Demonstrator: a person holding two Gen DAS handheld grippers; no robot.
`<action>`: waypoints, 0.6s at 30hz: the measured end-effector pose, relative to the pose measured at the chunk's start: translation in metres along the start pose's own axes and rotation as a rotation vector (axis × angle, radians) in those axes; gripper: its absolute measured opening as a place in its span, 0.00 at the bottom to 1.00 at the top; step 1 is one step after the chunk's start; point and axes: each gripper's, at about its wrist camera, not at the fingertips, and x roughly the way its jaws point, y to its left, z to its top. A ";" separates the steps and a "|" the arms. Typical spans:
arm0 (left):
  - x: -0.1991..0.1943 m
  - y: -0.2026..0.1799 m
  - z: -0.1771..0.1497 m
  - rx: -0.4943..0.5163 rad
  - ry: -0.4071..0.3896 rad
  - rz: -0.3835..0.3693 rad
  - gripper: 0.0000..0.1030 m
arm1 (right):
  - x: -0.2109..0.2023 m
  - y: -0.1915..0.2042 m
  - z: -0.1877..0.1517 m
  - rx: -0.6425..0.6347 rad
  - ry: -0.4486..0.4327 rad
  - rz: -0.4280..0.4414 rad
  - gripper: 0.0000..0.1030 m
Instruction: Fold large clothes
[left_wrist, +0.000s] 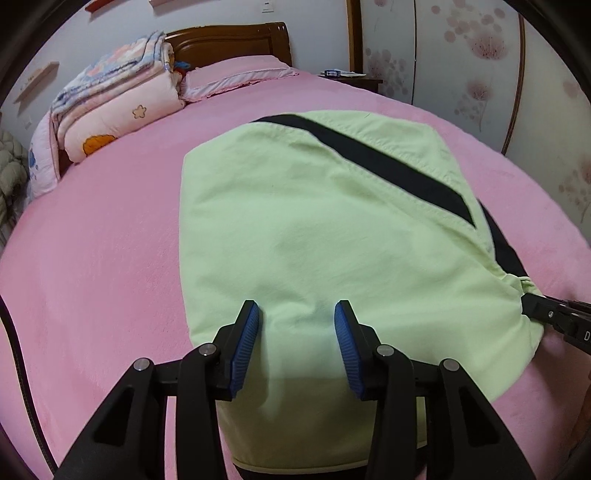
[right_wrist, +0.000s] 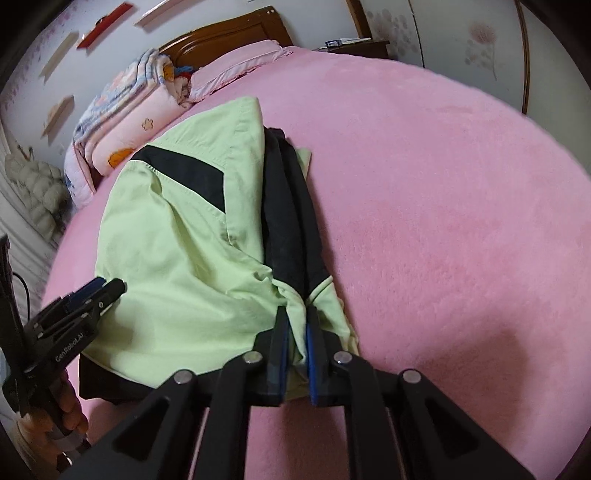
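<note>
A light green garment with black stripes (left_wrist: 303, 229) lies partly folded on the pink bed (left_wrist: 110, 240). My left gripper (left_wrist: 298, 314) is open, its blue pads spread just above the garment's near part, holding nothing. It also shows in the right wrist view (right_wrist: 107, 286) at the garment's left edge. My right gripper (right_wrist: 297, 314) is shut on a bunched fold of the garment (right_wrist: 184, 258) at its right side, where green cloth and black layers meet. Its tip shows in the left wrist view (left_wrist: 532, 301) at the garment's right edge.
Folded quilts (left_wrist: 118, 107) and a pink pillow (left_wrist: 236, 74) lie at the head of the bed by the wooden headboard (left_wrist: 229, 40). A nightstand (left_wrist: 354, 77) stands beyond the bed. Bare pink blanket spreads to the right of the garment (right_wrist: 443, 221).
</note>
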 end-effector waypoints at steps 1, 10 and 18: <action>-0.002 0.002 0.005 0.003 0.009 -0.015 0.46 | -0.006 0.007 0.006 -0.007 0.007 -0.012 0.16; -0.042 0.037 0.075 -0.028 -0.087 -0.047 0.61 | -0.059 0.060 0.088 -0.124 -0.099 0.023 0.32; 0.044 0.083 0.124 -0.193 0.015 -0.133 0.42 | 0.042 0.102 0.155 -0.192 -0.005 0.121 0.32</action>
